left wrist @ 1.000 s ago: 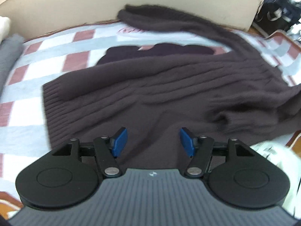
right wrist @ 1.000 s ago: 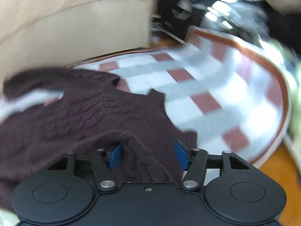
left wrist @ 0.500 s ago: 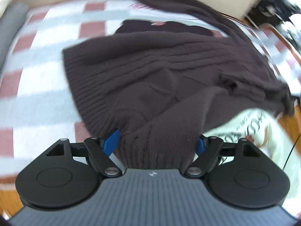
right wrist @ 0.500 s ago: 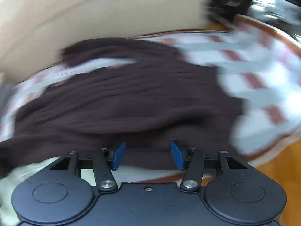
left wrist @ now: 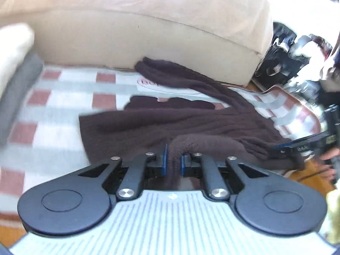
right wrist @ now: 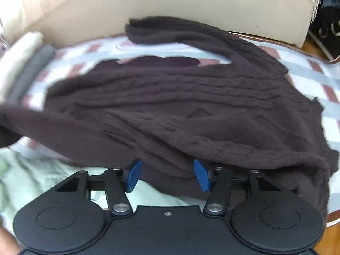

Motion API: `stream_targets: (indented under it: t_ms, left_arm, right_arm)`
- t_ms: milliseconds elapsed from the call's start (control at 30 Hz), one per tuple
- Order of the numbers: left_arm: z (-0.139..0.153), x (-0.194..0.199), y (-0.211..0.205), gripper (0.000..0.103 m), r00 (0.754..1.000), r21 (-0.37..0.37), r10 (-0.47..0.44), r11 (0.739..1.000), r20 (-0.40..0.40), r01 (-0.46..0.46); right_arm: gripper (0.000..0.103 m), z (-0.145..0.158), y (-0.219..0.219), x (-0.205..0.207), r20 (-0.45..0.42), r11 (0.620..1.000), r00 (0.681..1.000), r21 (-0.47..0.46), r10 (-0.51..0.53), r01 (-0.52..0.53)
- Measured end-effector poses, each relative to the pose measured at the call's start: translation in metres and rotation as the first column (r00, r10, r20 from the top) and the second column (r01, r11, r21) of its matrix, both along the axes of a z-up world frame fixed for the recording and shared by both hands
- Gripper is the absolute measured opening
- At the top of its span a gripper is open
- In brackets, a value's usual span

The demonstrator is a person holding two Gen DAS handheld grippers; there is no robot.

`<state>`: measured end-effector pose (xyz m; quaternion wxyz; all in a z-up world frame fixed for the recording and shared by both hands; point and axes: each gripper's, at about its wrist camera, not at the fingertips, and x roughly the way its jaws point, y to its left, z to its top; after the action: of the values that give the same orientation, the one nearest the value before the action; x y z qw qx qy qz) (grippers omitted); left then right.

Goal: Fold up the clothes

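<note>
A dark brown cable-knit sweater [right wrist: 191,110] lies spread on a checked blanket [left wrist: 53,131], one sleeve trailing toward the sofa. My left gripper [left wrist: 173,161] is shut on a raised fold of the brown sweater [left wrist: 148,127] at its near edge, with the knit pinched between the blue pads. My right gripper [right wrist: 167,175] stands open at the sweater's near edge; the knit lies between its blue pads, which do not press on it. In the left wrist view the right gripper [left wrist: 308,142] shows at the far right with a hand [left wrist: 327,159] behind it.
A beige sofa [left wrist: 148,31] closes off the back. Folded grey [right wrist: 31,68] and cream [right wrist: 19,48] garments lie at the blanket's left. A pale green garment [right wrist: 42,170] lies near me beside the sweater. Dark clutter [left wrist: 286,63] and wooden floor [left wrist: 308,174] are at the right.
My left gripper has closed on the sweater's near edge and lifted, and its view has tilted up toward the sofa. My right gripper has swung over the sweater's near edge and stays open.
</note>
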<state>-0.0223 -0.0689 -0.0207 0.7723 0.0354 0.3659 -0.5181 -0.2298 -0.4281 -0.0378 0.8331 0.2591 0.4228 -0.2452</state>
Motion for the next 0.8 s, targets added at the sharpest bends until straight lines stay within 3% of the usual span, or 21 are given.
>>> stream_targets:
  t_ms: [100,167,233,300,400,500,567,667,767,800]
  left_arm:
    - [-0.023,-0.001,0.012,0.011,1.0,0.151,-0.002,0.989,-0.001,0.002]
    - [-0.037,-0.008,0.009,0.011,0.999,0.219,-0.025,0.975,-0.032,0.031]
    - [-0.045,-0.017,0.006,0.011,0.998,0.263,-0.047,0.963,-0.041,0.056]
    - [-0.045,-0.024,0.002,0.011,0.999,0.297,-0.05,0.954,-0.003,0.048]
    - [-0.045,-0.018,0.008,0.011,0.999,0.28,0.002,0.96,-0.047,0.011]
    - [-0.041,-0.013,0.007,0.011,0.999,0.265,0.034,0.964,-0.033,-0.024]
    - [-0.036,-0.01,0.002,0.011,0.999,0.232,0.043,0.972,-0.022,-0.037]
    - [-0.023,-0.006,0.002,0.011,0.998,0.175,0.063,0.983,-0.021,-0.058]
    - [-0.025,-0.002,0.01,0.011,0.993,0.191,0.094,0.978,-0.075,-0.078]
    - [-0.031,-0.002,0.012,0.011,0.989,0.212,0.104,0.974,-0.102,-0.08]
  right_arm:
    - [0.06,-0.011,-0.011,-0.003,0.015,0.997,1.0,0.079,-0.007,0.005]
    - [0.06,-0.025,-0.02,0.0,-0.028,0.997,1.0,0.074,-0.01,0.012]
    - [0.06,-0.039,-0.037,0.003,-0.057,0.994,0.997,0.1,-0.047,0.053]
    - [0.06,-0.045,-0.055,-0.002,-0.012,0.982,0.994,0.155,-0.107,0.107]
    - [0.063,-0.049,-0.062,-0.002,0.076,0.973,0.989,0.207,-0.124,0.106]
    - [0.063,-0.053,-0.05,0.013,0.047,0.99,0.996,0.118,-0.081,0.075]
    - [0.063,-0.054,-0.052,0.021,0.032,0.991,0.993,0.068,-0.114,0.112]
    - [0.063,-0.044,-0.064,0.019,0.102,0.977,0.977,0.123,-0.188,0.175]
    - [0.063,-0.025,-0.048,0.006,0.258,0.973,0.958,0.221,-0.127,0.07]
    - [0.064,-0.025,-0.039,0.008,0.25,0.975,0.966,0.223,-0.064,0.007]
